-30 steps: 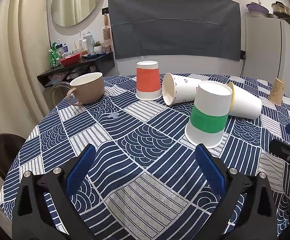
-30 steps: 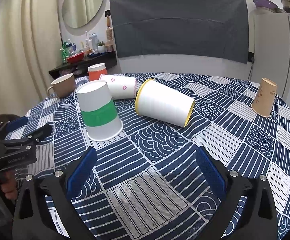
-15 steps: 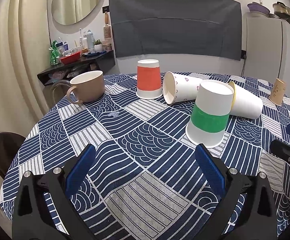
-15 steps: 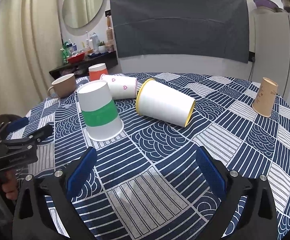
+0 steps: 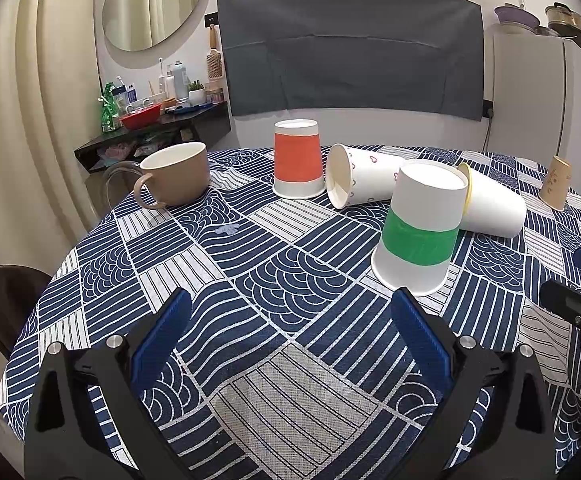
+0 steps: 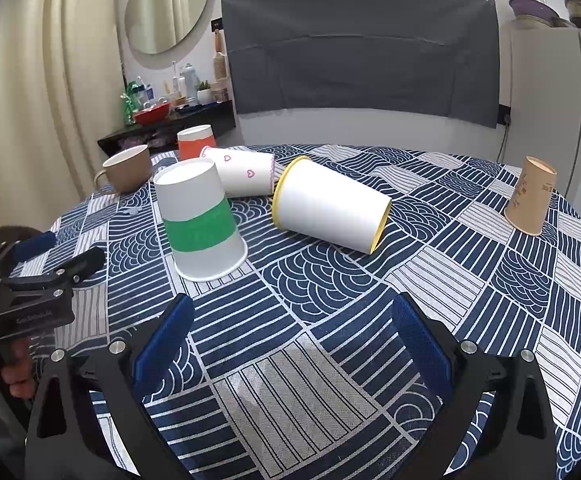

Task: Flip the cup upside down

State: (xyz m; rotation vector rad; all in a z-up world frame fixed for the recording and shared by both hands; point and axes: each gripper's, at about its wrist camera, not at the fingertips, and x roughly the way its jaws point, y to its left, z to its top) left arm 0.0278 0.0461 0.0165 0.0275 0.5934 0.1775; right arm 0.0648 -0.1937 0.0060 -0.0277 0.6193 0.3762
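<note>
A white paper cup with a green band [image 5: 420,228] [image 6: 200,224] stands upside down on the patterned table. A white cup with a yellow rim [image 6: 330,210] [image 5: 494,208] lies on its side behind it. A white cup with pink hearts [image 5: 360,180] [image 6: 242,172] also lies on its side. An orange-banded cup [image 5: 297,159] stands upside down. My left gripper [image 5: 290,332] is open and empty, low over the near table. My right gripper [image 6: 290,332] is open and empty, in front of the yellow-rimmed cup.
A tan ceramic mug [image 5: 176,174] stands upright at the far left. A brown paper cup [image 6: 530,196] stands upside down at the far right. The round table's edge [image 5: 30,320] curves close on the left. A dark shelf with bottles [image 5: 154,124] stands beyond.
Both grippers have drifted back slightly from the cups. Both stay open. No cup has moved.
</note>
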